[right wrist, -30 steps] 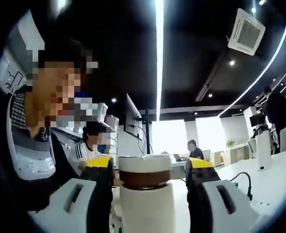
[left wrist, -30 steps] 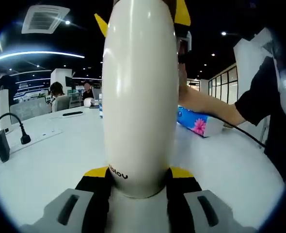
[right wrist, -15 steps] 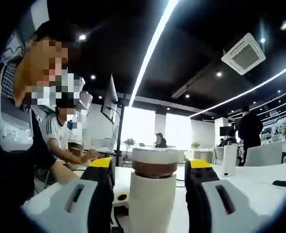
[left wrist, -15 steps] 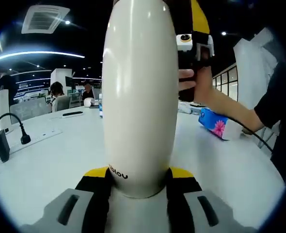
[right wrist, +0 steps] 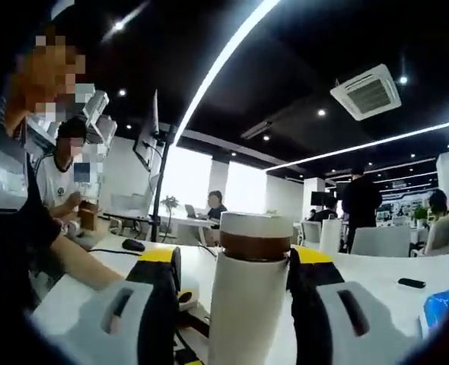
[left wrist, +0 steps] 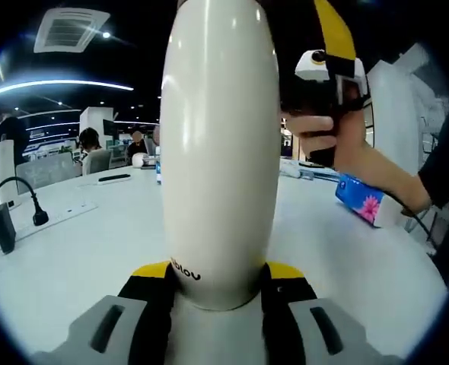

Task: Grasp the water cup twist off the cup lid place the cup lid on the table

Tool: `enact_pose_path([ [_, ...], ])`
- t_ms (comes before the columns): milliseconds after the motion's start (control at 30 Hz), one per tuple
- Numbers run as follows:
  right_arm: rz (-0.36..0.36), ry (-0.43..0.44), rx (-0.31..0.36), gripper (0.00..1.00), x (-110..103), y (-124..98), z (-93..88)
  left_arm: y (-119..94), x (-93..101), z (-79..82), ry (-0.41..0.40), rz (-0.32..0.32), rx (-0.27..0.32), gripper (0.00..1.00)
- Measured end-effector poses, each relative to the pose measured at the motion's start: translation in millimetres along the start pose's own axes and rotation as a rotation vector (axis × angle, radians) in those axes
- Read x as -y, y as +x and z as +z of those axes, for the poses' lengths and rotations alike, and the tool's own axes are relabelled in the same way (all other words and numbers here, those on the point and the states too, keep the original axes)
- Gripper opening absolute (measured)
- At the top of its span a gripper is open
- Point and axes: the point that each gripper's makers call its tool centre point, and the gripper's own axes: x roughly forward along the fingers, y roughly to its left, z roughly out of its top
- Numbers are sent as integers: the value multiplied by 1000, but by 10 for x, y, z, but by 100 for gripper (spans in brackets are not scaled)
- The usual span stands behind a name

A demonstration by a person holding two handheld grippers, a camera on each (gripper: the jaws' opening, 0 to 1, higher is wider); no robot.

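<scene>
Between left gripper (left wrist: 218,277) fingers (left wrist: 150,293), water cup (left wrist: 218,144)

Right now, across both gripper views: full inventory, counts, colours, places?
water cup: 1, cream white, upright between the left gripper's jaws
cup lid: 1, white with a brown band, atop the cup, between the right gripper's jaws
table: 1, white, under everything
tissue pack: 1, blue with a pink flower, on the table to the right in the left gripper view
microphone: 1, black gooseneck, on the table's left side
ceiling vent: 1, white, overhead
people in the background: several, seated and standing, far desks
hand: 1, holding the right gripper
left gripper: 1, yellow, black and grey
right gripper: 1, same colours
</scene>
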Motion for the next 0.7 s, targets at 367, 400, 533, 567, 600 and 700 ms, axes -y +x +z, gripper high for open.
enact_pose_path([
  [367, -104, -70, -19, 60, 31, 11, 23, -3, -4, 4, -1, 4, 1, 47],
  [400, -108, -71, -21, 60, 27, 22, 22, -3, -4, 8, 0, 4, 3, 47],
  [533, -159, -105, -19, 60, 95, 23, 65, -8, 1, 9, -1, 5, 2, 47],
  [567, -169, -107, -10, 60, 110, 19, 86, -9, 1, 9, -1, 5, 2, 47],
  [600, -173, -101, -4, 60, 116, 13, 107, -10, 2, 10, -1, 5, 2, 47],
  [700, -198, -85, 12, 58, 169, -14, 159, -11, 2, 10, -1, 6, 3, 47],
])
